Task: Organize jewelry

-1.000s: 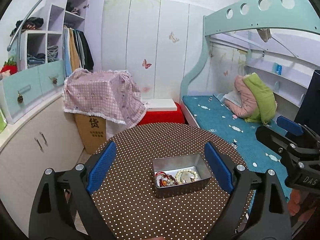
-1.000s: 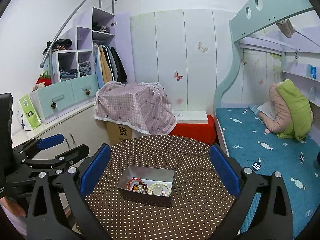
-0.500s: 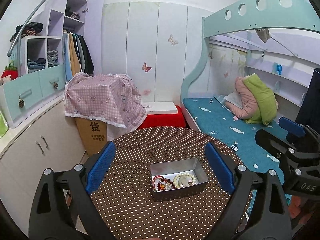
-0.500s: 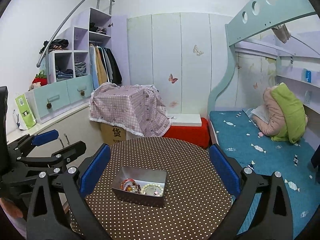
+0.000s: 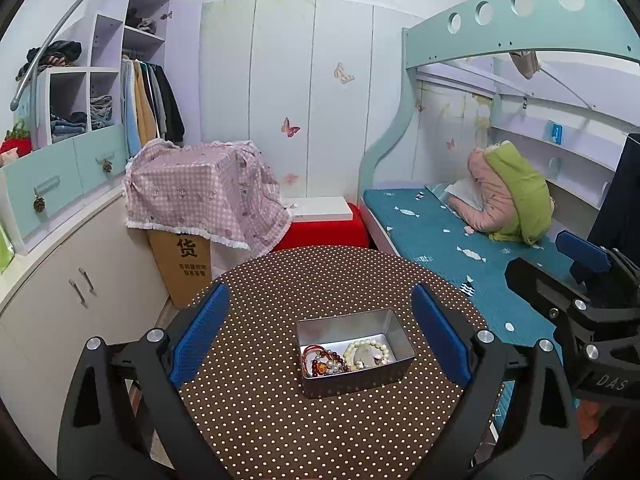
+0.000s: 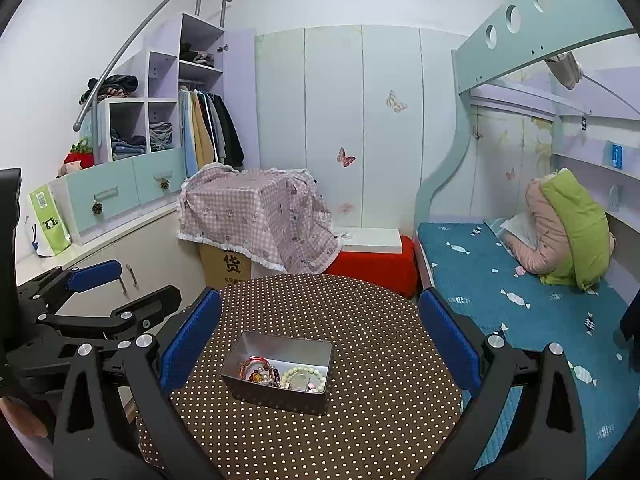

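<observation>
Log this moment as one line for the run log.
left tongs: open, empty | right tongs: open, empty | metal tin: on dotted table, holds bead bracelets | contact: none

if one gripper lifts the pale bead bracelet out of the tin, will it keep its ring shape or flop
The pale bead bracelet looks strung, so it would likely sag and dangle. Its round, glossy beads may slip between flat pads. It touches the red bracelets, which might drag along.
</observation>
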`<state>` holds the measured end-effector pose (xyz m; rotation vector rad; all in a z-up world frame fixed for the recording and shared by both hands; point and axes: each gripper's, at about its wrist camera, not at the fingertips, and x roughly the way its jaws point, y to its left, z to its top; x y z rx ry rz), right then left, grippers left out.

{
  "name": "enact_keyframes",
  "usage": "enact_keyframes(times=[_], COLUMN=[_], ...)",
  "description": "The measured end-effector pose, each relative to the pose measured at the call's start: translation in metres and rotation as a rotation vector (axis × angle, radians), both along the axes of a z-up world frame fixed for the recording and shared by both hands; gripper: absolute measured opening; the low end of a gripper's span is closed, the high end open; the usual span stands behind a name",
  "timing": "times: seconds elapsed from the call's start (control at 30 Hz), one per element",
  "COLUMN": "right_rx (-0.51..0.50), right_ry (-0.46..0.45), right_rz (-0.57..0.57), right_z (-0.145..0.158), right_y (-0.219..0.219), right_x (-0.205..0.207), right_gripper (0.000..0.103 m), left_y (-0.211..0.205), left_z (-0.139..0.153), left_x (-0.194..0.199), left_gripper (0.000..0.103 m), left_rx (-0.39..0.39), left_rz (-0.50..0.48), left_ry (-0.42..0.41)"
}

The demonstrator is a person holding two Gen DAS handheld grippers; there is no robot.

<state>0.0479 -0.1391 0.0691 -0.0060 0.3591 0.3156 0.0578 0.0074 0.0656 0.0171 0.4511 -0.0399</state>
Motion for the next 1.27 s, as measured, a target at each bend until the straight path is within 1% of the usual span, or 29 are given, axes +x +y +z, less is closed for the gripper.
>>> enact_keyframes(times=[0.5,1.27], right_rx=[-0.003,-0.012], right_ry=[0.032,0.030], right_rz=[-0.010,-0.015], right_z=[-0.0023,-0.0025], right_y=[0.0007,-0.0003], right_x=[0.0024,-0.0028], right_gripper=[0.095,0.095], left_y=[0.0001,-0.0018], left_z=[-0.0083,-0.0065], left_x=[0.0041,-0.0034], left_gripper=[0.093,0.093], left_rx=[-0.006,0.001], left_rz=[0.014,0.035], left_ry=[0.033,0.030])
